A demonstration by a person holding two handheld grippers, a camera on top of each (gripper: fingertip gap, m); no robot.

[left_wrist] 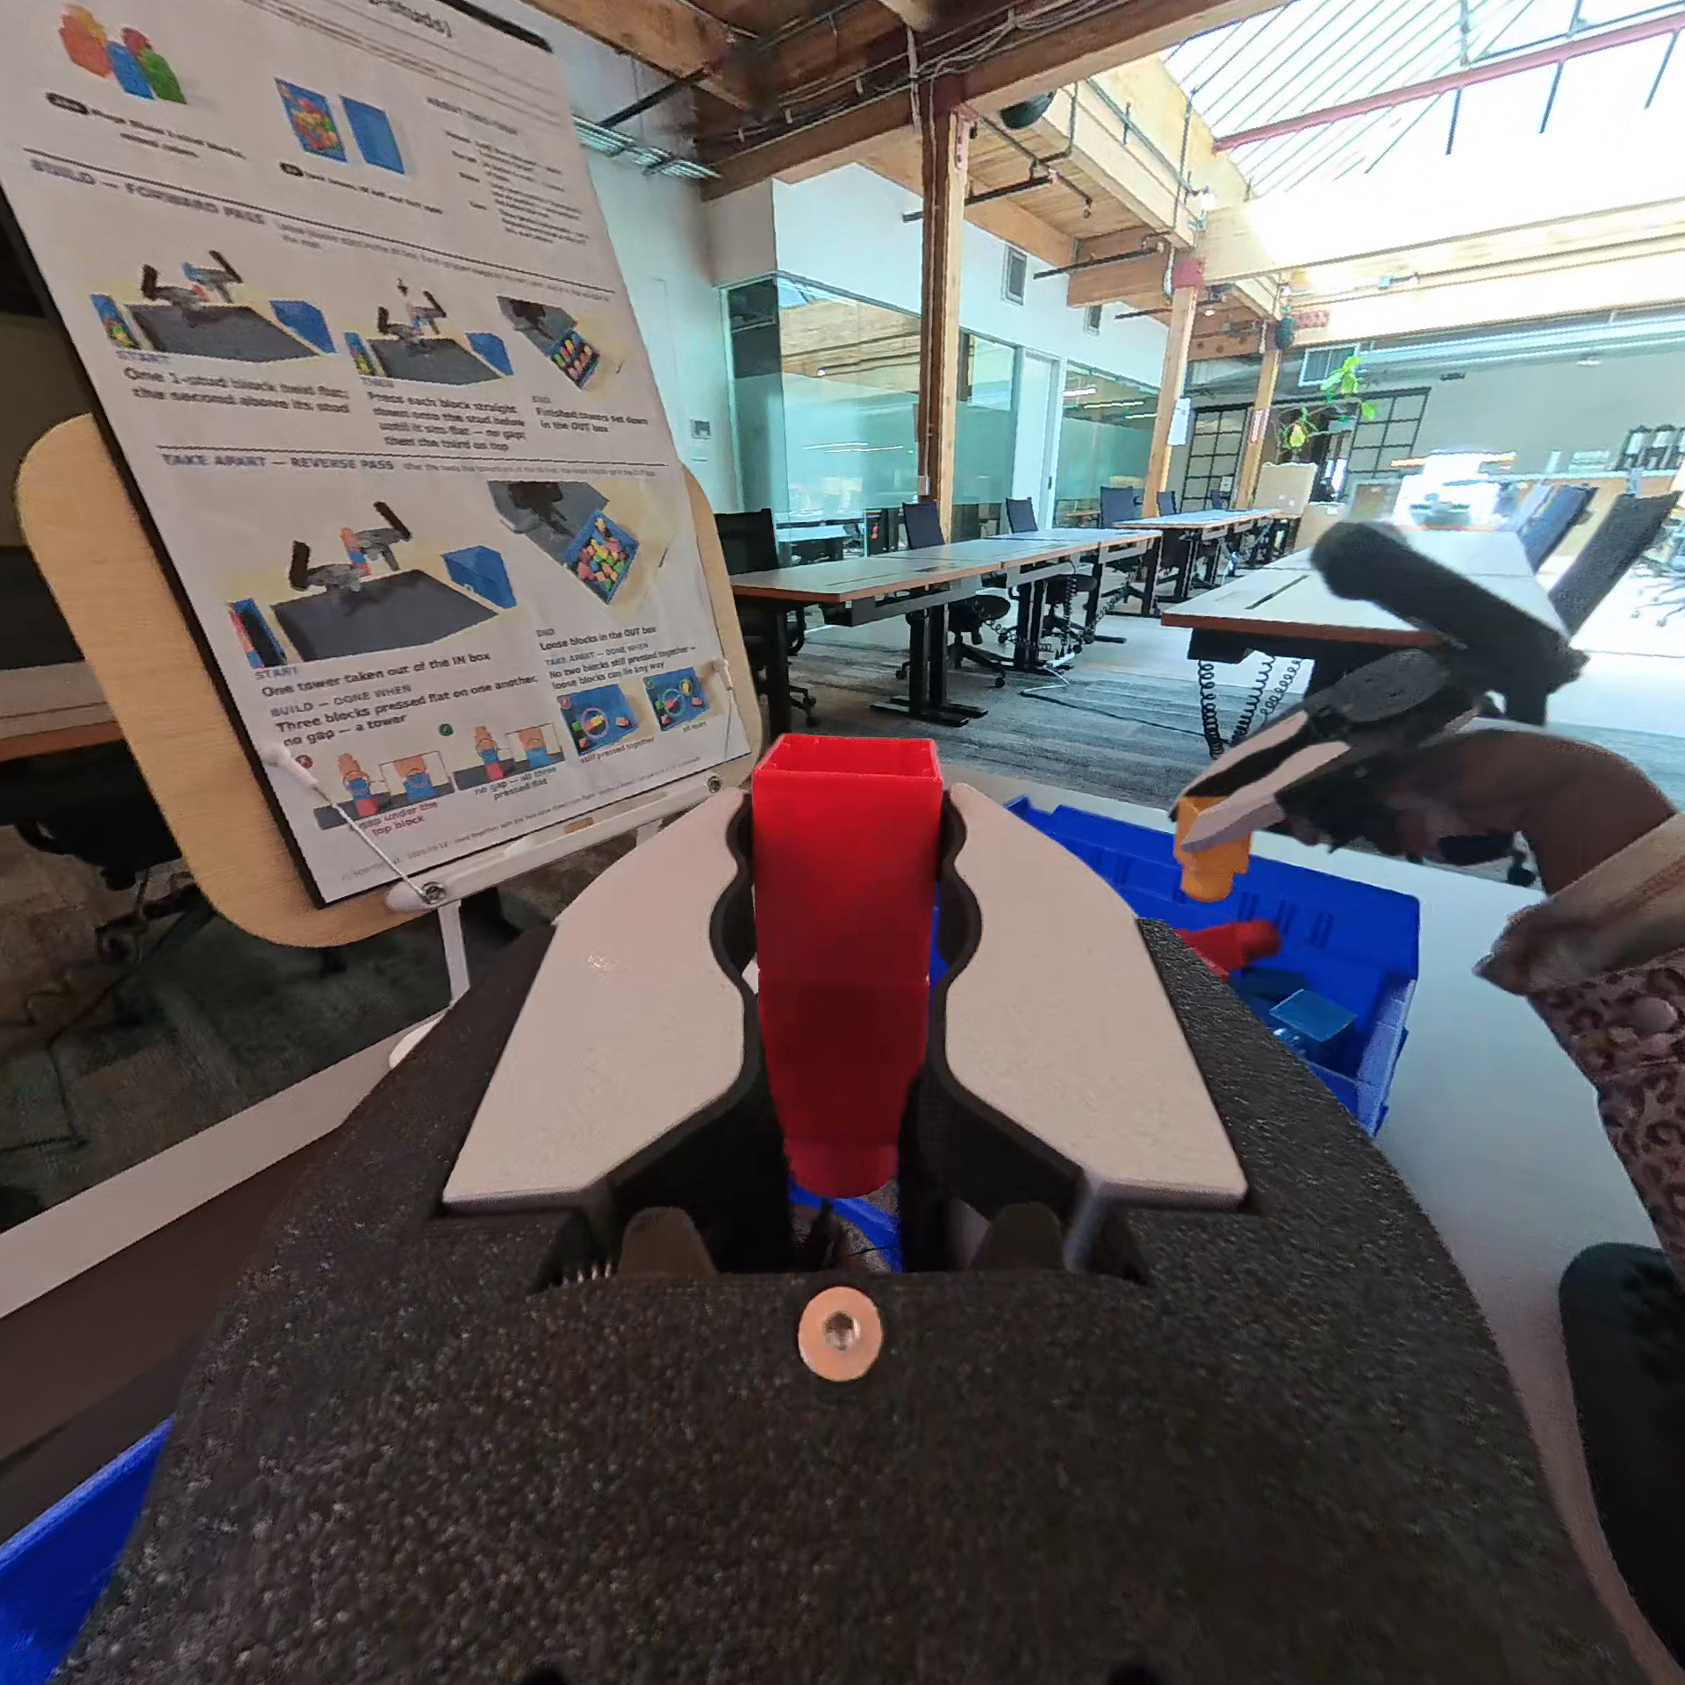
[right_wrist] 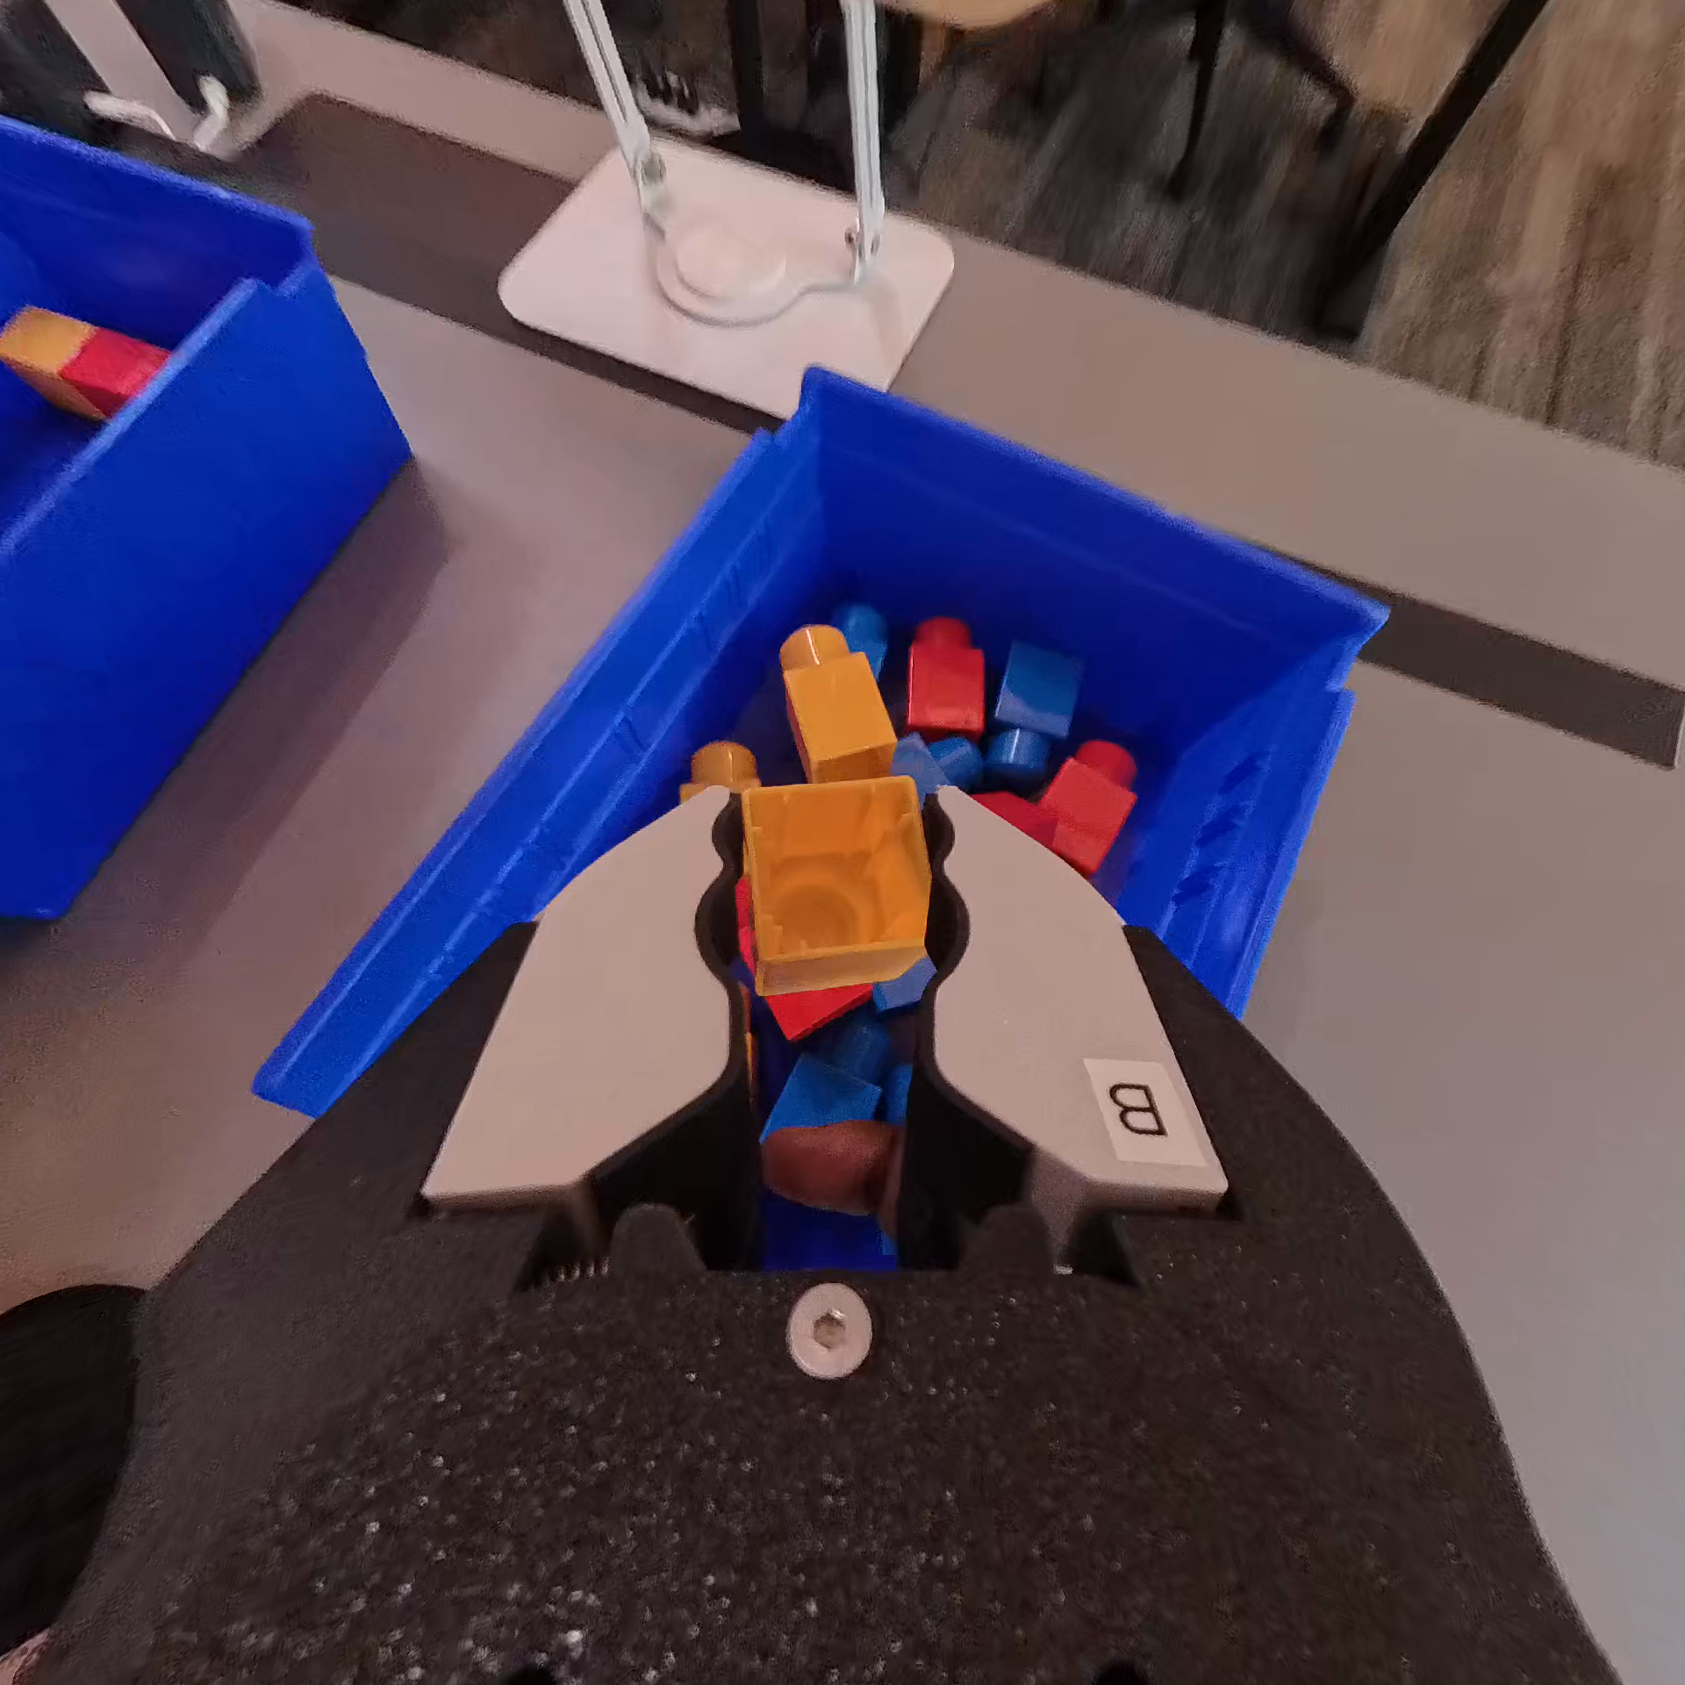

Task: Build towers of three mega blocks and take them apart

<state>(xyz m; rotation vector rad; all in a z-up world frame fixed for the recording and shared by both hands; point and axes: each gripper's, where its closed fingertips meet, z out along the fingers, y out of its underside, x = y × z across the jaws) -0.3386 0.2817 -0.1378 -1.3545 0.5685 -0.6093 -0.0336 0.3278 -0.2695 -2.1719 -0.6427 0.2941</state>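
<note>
- L claw clamped on red block, hollow end fwd, held above bench.
- R claw grips orange block over blue bin w/ loose blocks.

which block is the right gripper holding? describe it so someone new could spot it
Find the blue bin full of loose blocks, on the grey table. Above its near end, the right gripper is shut on an orange block. Unlike the orange blocks lying in the bin, its hollow underside faces the camera.
</note>
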